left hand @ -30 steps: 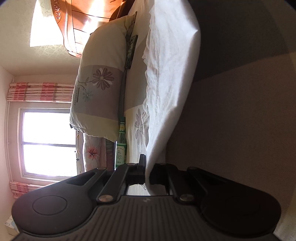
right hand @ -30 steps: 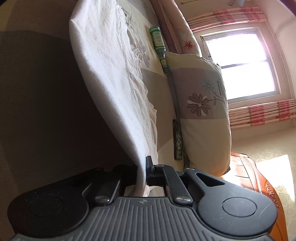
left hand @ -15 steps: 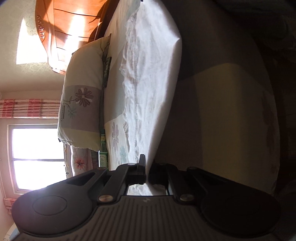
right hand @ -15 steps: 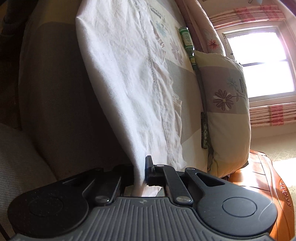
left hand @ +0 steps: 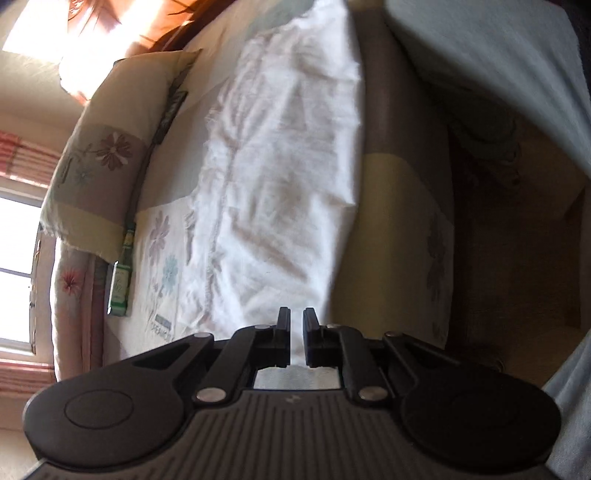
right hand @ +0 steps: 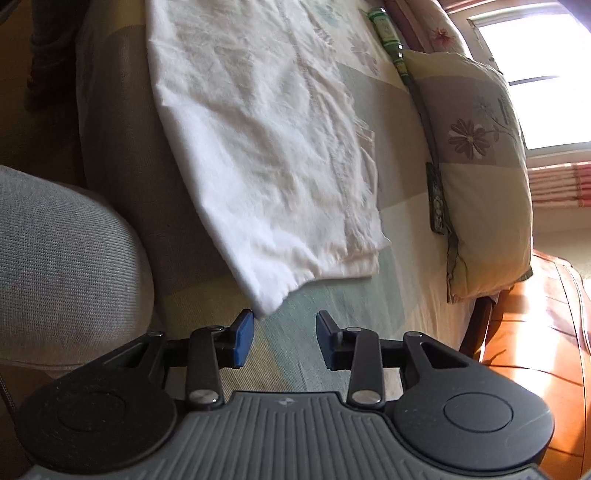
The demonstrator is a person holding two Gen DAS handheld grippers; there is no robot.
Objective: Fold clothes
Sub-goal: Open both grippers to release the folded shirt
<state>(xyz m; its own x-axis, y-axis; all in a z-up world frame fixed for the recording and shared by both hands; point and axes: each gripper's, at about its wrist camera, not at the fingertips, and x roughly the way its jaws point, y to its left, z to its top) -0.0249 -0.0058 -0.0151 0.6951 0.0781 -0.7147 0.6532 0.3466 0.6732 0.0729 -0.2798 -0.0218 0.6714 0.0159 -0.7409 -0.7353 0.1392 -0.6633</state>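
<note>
A white garment [left hand: 280, 166] lies folded in a long strip on the flowered bed cover [left hand: 391, 229]. My left gripper [left hand: 296, 321] hovers over its near end. Its jaws are opening and stand a narrow slit apart; the pads do not press on the cloth behind them. In the right wrist view the same garment [right hand: 266, 147] ends in a corner just ahead of the left blue pad [right hand: 243, 339]. My right gripper [right hand: 286, 325] is opening, its jaws well apart with only bed cover [right hand: 332, 332] between them.
A flowered pillow [left hand: 99, 166] [right hand: 484, 166] lies beyond the garment, with a green bottle [left hand: 122, 273] [right hand: 388, 29] beside it. A wooden headboard [right hand: 535, 332] is at the right. A person's grey sleeve [right hand: 55, 266] fills the near left. A bright window [right hand: 535, 74] is behind.
Both grippers were shut on the garment's raised edge. Now the garment lies flat on the bed, both grippers have let go and drawn back, and the right jaws have spread wide.
</note>
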